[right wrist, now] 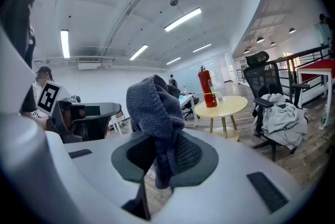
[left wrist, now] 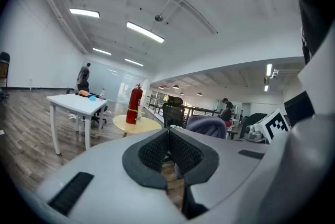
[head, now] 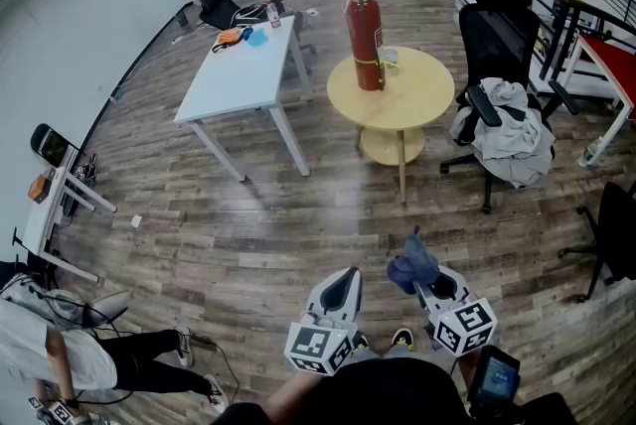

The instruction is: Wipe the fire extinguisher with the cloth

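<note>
Tabletop (head: 422, 100) extinguisher (head: 365, 31) far from cloth (head: 412, 264) in claw (head: 425, 290).

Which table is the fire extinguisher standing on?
The fire extinguisher stands upright on the round yellow table, not on the white rectangular table beside it.

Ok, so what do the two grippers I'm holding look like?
The left gripper and right gripper match: smooth light-grey shells tapering to dark, ribbed fingers, each carrying a white cube with black square markers.
</note>
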`<state>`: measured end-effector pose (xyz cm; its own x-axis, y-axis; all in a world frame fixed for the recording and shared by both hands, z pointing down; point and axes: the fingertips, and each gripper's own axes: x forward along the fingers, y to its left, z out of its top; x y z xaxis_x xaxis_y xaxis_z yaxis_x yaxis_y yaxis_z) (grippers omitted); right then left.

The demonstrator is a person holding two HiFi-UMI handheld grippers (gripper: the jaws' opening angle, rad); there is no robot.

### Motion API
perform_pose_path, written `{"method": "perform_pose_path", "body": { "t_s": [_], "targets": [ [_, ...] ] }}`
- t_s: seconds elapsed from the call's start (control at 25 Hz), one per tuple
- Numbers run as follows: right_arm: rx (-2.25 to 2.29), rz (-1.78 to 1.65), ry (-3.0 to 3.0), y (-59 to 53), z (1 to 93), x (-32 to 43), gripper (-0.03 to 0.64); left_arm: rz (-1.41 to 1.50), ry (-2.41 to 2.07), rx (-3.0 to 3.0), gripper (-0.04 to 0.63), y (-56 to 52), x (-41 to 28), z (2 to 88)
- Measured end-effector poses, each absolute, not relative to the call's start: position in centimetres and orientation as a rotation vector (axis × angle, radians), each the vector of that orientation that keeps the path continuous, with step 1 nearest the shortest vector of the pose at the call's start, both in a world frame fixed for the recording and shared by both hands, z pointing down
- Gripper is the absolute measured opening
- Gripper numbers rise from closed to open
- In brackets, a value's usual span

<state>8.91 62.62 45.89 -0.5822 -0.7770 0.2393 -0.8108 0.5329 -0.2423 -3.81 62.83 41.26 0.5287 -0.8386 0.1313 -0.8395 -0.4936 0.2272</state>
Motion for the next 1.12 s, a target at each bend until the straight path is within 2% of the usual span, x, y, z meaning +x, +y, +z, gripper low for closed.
{"method": "perform_pose_path", "body": {
  "t_s": [0.48,0.8,1.12],
  "targets": [
    [1.411,0.501,-2.636,61.6,45.8,7.7,0.072,-0.025,-1.404,2.500,0.024,61.9,-5.8,41.3],
    [1.544,0.723,-2.562,59.9,47.2,6.5,0.071,-0.037,-1.418,2.464,0.023,60.9,-9.6,42.2],
    [1.470,0.673,-2.664,59.5,46.5,3.9,0.071,-0.032,-1.410,2.444,0.023,59.0,-12.2,43.5]
  ]
}}
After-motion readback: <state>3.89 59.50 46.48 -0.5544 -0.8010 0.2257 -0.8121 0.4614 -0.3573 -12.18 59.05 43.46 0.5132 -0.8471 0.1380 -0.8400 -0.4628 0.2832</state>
